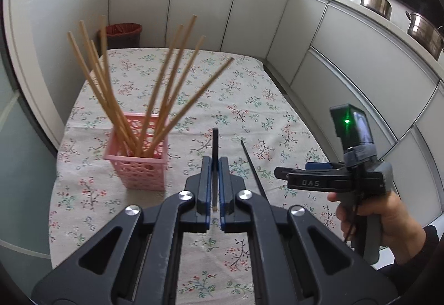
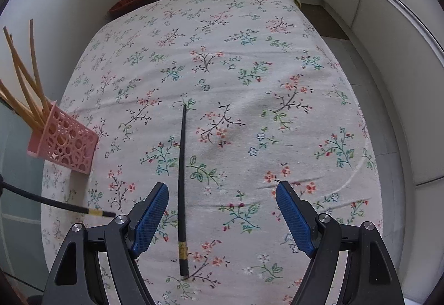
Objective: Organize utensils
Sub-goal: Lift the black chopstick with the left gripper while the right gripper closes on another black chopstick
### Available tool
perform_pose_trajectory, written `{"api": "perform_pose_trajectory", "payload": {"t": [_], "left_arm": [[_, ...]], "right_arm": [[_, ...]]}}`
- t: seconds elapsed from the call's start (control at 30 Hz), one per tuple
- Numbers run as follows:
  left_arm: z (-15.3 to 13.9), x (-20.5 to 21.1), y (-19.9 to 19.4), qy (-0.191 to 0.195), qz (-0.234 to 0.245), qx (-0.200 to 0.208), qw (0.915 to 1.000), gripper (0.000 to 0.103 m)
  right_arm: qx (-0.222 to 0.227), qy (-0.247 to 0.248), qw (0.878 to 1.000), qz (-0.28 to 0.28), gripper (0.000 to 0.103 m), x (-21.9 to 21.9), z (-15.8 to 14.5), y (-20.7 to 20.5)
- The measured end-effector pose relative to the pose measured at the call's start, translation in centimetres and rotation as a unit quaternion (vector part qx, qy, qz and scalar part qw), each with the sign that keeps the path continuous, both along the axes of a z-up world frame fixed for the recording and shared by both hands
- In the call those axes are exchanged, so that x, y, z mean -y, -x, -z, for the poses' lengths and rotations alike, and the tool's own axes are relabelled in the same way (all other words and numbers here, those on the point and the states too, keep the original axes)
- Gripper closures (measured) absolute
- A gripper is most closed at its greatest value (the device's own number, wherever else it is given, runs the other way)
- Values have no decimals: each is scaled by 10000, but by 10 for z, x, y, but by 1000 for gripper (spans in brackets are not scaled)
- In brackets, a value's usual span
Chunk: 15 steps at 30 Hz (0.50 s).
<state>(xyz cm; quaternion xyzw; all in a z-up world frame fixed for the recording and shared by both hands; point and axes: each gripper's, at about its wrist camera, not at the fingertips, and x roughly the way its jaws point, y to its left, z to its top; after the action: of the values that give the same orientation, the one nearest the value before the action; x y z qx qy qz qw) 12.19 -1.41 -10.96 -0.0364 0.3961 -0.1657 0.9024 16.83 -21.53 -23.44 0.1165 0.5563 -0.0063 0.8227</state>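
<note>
1. Left wrist view: the left gripper (image 1: 215, 166) is closed on a black chopstick (image 1: 215, 144), pinched between the blue pads so that it stands up past the fingertips, its lower end showing in the gap between the fingers. Held upright like this, it looks ready to be dropped end-first into the pink basket (image 1: 140, 166), which stands just to the left and slightly farther away on the floral tablecloth (image 1: 249, 99).

2. Same view: the basket already holds a fan of wooden chopsticks (image 1: 155, 88) leaning outward against its rim, so sorting seems well under way. A second black chopstick (image 1: 254, 169) lies flat on the cloth just right of the left gripper, and the right gripper (image 1: 285, 171) hovers at the right edge, held in the person's hand (image 1: 385, 224).

3. Right wrist view: the right gripper (image 2: 222, 210) is spread wide, holding nothing. The lying chopstick (image 2: 181, 188) runs near to far between its fingers, much closer to the left pad than to the right, its near end with a yellow band. The wide stance suits straddling the stick before closing; I judge a small shift left would centre it.

4. Same view: the pink basket (image 2: 66, 144) sits far left near the table edge, and the held chopstick (image 2: 69, 206) juts in from the left.
</note>
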Motion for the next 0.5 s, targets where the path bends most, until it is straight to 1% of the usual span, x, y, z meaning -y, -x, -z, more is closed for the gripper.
{"api": "perform_pose_trajectory", "payload": {"t": [0.2,0.27,0.3,0.33,0.43,0.5], "left_arm": [[-5,-19,3,74,-67,13,9999,98],[-7,-23,4,104,-69,51,9999,98],[-9,-24,5,90,-63,83,9999,98],[-9,-27,6,72,-65,111,9999,98],[-9,-32,6,60,-102,155,9998,98],[-10,-35,5,118,-125,137,9998,98]], "right_arm": [[153,248,9991,-304,22,-28,4,-23],[226,322,9984,-402,25,-36,5,-30],[258,368,9980,-453,32,-40,7,-33],[256,399,9977,-483,36,-44,8,-37],[136,412,9980,-471,55,-51,18,-49],[60,491,9980,-392,61,-54,25,-56]]}}
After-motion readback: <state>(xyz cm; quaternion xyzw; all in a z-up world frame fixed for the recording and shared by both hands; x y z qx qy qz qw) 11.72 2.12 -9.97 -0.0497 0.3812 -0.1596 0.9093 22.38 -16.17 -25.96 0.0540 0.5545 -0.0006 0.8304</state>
